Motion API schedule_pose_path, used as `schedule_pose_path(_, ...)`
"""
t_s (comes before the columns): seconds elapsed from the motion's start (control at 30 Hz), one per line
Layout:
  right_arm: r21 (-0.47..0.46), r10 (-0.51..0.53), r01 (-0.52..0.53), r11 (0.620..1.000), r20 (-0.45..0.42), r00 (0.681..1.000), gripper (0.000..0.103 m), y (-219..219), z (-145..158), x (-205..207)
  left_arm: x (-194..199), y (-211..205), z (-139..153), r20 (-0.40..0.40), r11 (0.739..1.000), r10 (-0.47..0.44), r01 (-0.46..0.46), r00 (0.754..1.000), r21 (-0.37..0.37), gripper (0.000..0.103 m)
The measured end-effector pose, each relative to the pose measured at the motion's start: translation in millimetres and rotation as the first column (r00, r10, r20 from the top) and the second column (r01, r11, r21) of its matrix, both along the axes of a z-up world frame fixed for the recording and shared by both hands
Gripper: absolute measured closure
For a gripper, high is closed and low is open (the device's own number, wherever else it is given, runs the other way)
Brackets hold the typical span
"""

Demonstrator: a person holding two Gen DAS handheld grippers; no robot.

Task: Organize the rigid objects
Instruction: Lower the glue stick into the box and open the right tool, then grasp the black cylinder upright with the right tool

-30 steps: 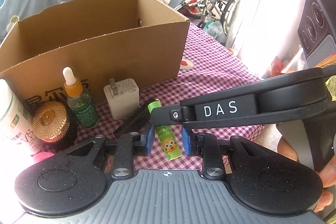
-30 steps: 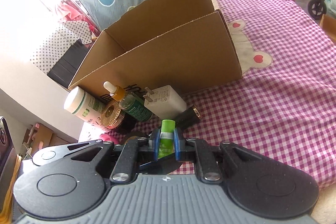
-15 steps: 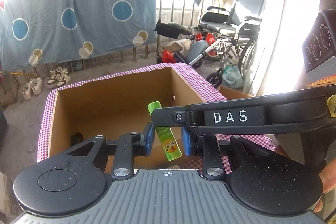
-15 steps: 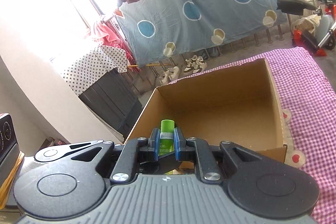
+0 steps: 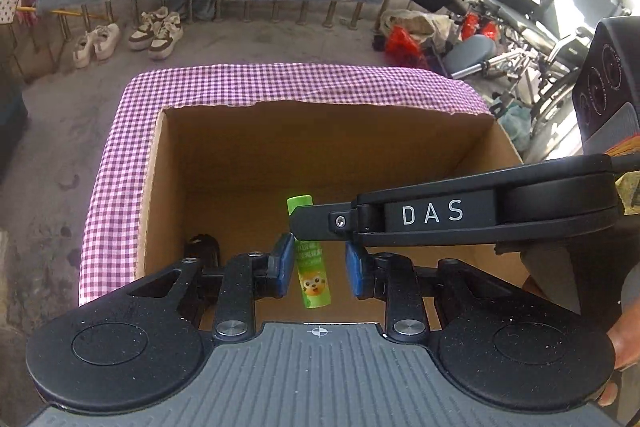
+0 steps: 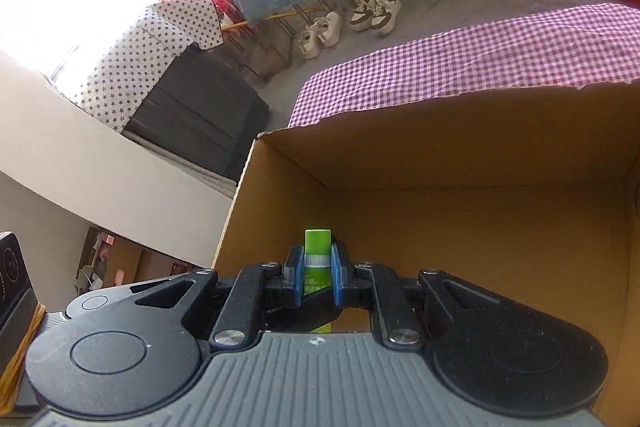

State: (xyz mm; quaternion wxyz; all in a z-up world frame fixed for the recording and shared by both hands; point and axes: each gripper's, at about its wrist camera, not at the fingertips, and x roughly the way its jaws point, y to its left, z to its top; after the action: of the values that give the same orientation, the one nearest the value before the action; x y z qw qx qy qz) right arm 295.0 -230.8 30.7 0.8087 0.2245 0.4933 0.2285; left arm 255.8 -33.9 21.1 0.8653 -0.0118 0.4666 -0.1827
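Note:
A green tube (image 5: pixel 314 279) with a cartoon face is clamped near its cap in my right gripper (image 6: pixel 317 267), which is shut on it. In the right wrist view the green tube (image 6: pixel 317 247) hangs over the inside of the open cardboard box (image 6: pixel 480 187). In the left wrist view my right gripper (image 5: pixel 298 223) reaches in from the right above the cardboard box (image 5: pixel 224 155). My left gripper (image 5: pixel 318 263) stands narrowly open over the box; the tube shows in the gap between its blue pads, and they do not press on it.
A small black object (image 5: pixel 202 247) lies on the box floor at the near left. The box sits on a purple checked tablecloth (image 5: pixel 280 83). A hand (image 5: pixel 624 347) holds the right gripper's handle. Beyond the table are shoes (image 5: pixel 156 31) and a wheelchair (image 5: pixel 560 11).
Both grippers have left the bottles and charger in front of the box and moved over it, tilting down to look inside. The right gripper has carried the green tube along.

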Motion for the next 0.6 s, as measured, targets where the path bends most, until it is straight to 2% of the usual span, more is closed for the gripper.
schedule_pose_path(0.07, 0.009, 0.005, -0.004, 1.000, -0.033, 0.999, 0.087, 7.0, -14.3, 19.0, 11.8, 3.7, -7.1, -0.017, 0.999, 0.040, -0.040, 0.999, 0.025, 0.076)
schedule_pose_path(0.17, -0.006, -0.002, 0.002, 1.000, -0.062, 0.998, 0.086, 16.8, -32.4, 40.7, 19.0, 7.2, -11.3, 0.000, 0.995, 0.077, -0.076, 0.997, 0.061, 0.075)
schedule_pose_path(0.3, -0.013, -0.019, 0.018, 1.000, -0.062, 0.998, 0.086, 16.0, -34.8, 39.9, 11.6, 13.8, -2.7, 0.014, 0.996, 0.078, -0.079, 0.997, 0.048, 0.075)
schedule_pose_path(0.47, -0.017, -0.036, 0.036, 0.999, 0.013, 0.999, 0.085, -10.2, -4.0, 7.7, -8.7, 19.4, 20.6, 0.068, 0.998, 0.066, -0.067, 0.996, 0.016, 0.071)
schedule_pose_path(0.6, -0.002, -0.069, 0.069, 0.998, 0.097, 0.993, 0.085, -44.9, 30.9, -42.8, -36.4, 23.3, 41.8, 0.114, 0.999, 0.041, -0.039, 0.993, -0.020, 0.068)
